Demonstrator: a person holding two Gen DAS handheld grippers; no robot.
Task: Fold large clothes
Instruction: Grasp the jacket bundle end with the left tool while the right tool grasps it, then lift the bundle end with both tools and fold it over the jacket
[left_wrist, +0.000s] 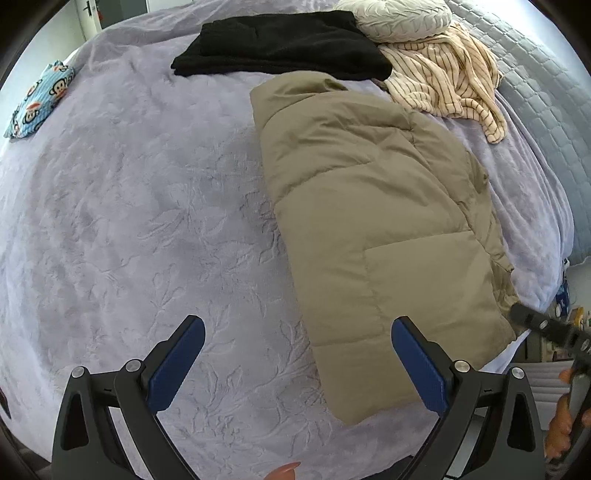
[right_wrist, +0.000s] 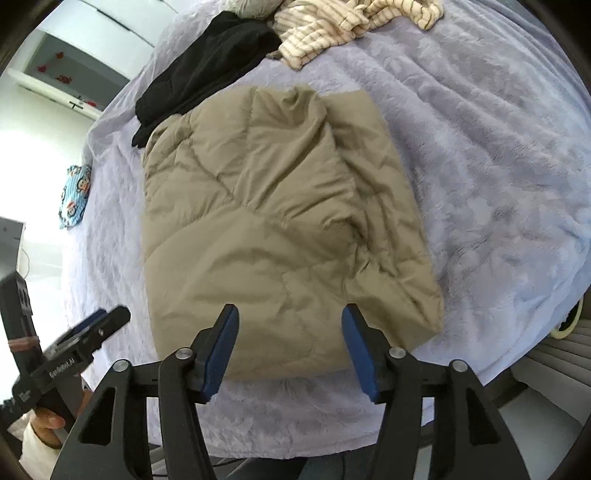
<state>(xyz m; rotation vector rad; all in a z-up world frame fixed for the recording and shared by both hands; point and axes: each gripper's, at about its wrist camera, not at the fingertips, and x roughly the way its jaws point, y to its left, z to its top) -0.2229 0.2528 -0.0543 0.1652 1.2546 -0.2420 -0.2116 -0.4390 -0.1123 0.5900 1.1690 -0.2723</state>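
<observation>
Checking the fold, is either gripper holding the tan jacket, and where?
Neither. The left gripper and right gripper are both open, clear of the jacket.

One jacket (right_wrist: 273, 221) — three garments (left_wrist: 284, 44), one pillow (left_wrist: 399, 18)

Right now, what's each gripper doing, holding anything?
Left gripper: open, empty, above the blanket.
Right gripper: open, holding nothing, over the near edge of the tan jacket.

Folded jacket (right_wrist: 280, 221) on bed (right_wrist: 480, 166), black garment (right_wrist: 207, 77) behind it, striped garment (right_wrist: 332, 33) beside
</observation>
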